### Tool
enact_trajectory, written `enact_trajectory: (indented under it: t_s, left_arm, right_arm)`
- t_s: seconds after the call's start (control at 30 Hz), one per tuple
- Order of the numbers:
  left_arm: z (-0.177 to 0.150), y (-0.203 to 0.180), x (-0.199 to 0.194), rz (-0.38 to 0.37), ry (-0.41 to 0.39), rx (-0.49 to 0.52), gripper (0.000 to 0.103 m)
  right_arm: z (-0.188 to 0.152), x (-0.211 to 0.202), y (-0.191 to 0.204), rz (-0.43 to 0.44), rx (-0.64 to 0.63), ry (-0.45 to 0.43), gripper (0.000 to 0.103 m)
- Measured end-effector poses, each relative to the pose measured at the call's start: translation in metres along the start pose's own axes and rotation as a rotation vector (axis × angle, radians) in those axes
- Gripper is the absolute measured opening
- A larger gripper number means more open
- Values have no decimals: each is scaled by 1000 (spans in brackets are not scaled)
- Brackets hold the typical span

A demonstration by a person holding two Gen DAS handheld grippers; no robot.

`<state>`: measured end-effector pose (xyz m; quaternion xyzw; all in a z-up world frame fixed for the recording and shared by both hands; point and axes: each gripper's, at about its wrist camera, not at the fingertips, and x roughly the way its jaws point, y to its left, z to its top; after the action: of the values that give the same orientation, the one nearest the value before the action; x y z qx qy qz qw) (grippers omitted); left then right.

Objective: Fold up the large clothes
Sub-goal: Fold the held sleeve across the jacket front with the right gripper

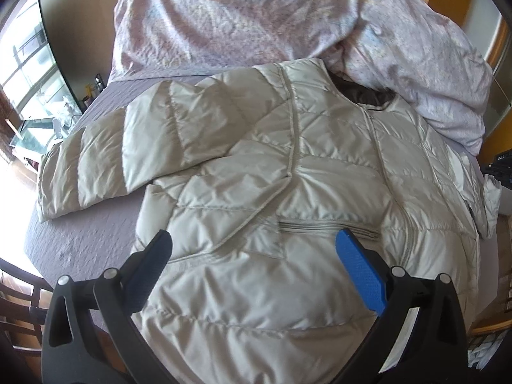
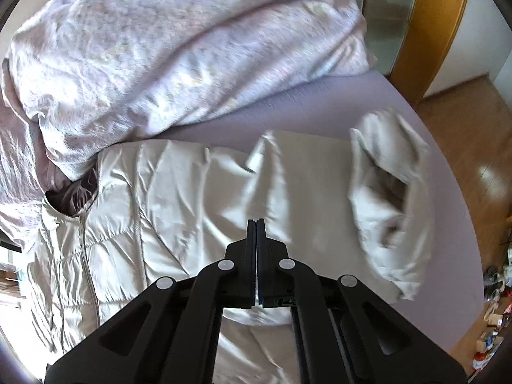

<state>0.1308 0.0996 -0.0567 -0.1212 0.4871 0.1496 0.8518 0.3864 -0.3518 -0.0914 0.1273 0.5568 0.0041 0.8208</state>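
Spread across the lavender bed (image 2: 336, 108), the quilted jacket (image 1: 288, 176) lies lengthwise before both grippers, its flung-out sleeve (image 2: 387, 198) nearest the right gripper (image 2: 256, 224), fingers shut on nothing, while the left gripper (image 1: 256, 243) hovers open over its hem.

The jacket (image 1: 256, 166) under the left claw (image 1: 252, 243) is a shiny pale cream-beige, quilted in diamonds on the body and straight bands on the sleeve, with a dark brown lining at the collar. That claw has one bright blue pad (image 1: 361, 275) and one black finger (image 1: 150, 268). Beyond the jacket, the duvet (image 1: 256, 16) is washed-out pink-lilac with a faint mottled print. The sheet (image 1: 86, 243) left of the claw is plain dusty lavender. The right claw (image 2: 256, 224) is all black, and right of it the floor (image 2: 473, 147) is warm orange-brown wood.
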Motion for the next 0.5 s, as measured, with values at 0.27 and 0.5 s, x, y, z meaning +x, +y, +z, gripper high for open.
enact_trajectory:
  t_s: [0.27,0.5]
  left_arm:
    - [8,0,8,10,12,6,101]
    - [9,-20,12,-4,21,38,101]
  right_arm:
    - [-3,1,-89,-127,192,14,60]
    - [1,-9,-123,-251,226,-42,84]
